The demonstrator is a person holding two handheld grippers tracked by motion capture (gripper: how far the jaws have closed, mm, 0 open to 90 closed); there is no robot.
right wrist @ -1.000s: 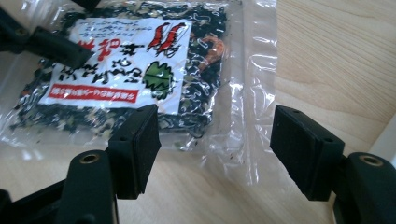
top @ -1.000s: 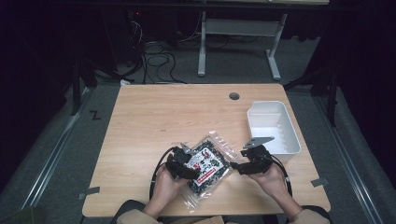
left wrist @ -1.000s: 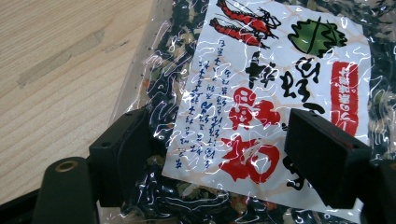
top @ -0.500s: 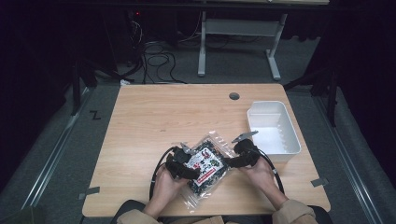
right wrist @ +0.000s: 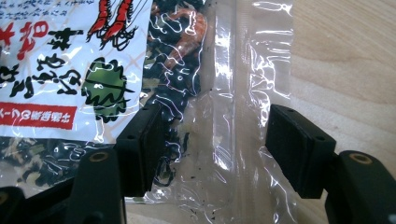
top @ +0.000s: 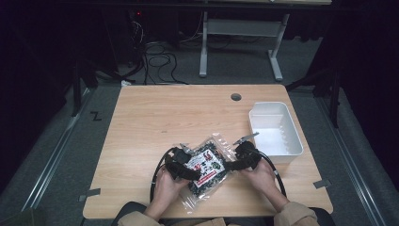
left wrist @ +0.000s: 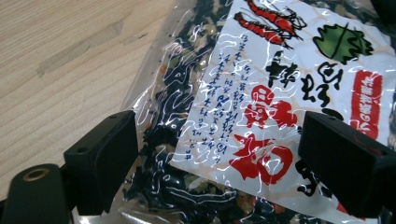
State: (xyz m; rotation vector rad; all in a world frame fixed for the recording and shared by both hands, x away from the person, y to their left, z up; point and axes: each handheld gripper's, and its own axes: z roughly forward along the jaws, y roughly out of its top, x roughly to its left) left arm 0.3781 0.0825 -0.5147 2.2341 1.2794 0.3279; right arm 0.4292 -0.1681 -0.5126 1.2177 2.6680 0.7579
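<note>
**A:** Where does the clear crinkly plastic packet of dark dried seaweed mix, the one with the white printed label, lie for you?

**B:** It lies flat on the pale wooden table, near your edge and well to the near-left of the white rectangular plastic bin. Your left gripper is at the packet's left side, your right gripper at its right side, toward the bin.

**A:** And the jaws?

**B:** Your left jaws have just been opening and now stand wide, with the packet's label between them but no pad pressing on it. Your right jaws are also wide, straddling the packet's clear sealed strip without pinching it.

**A:** How will it handle?

**B:** Light, soft and slippery, I'd judge. The film wrinkles and shines, and the loose contents will probably shift and sag. You'd do best to take that flat empty strip on the bin side, where there is nothing to crush.

**A:** Anything readable?

**B:** The label has red prawns, a green leaf drawing, red and black East Asian characters and a red banner. I can't make out a brand.
</note>
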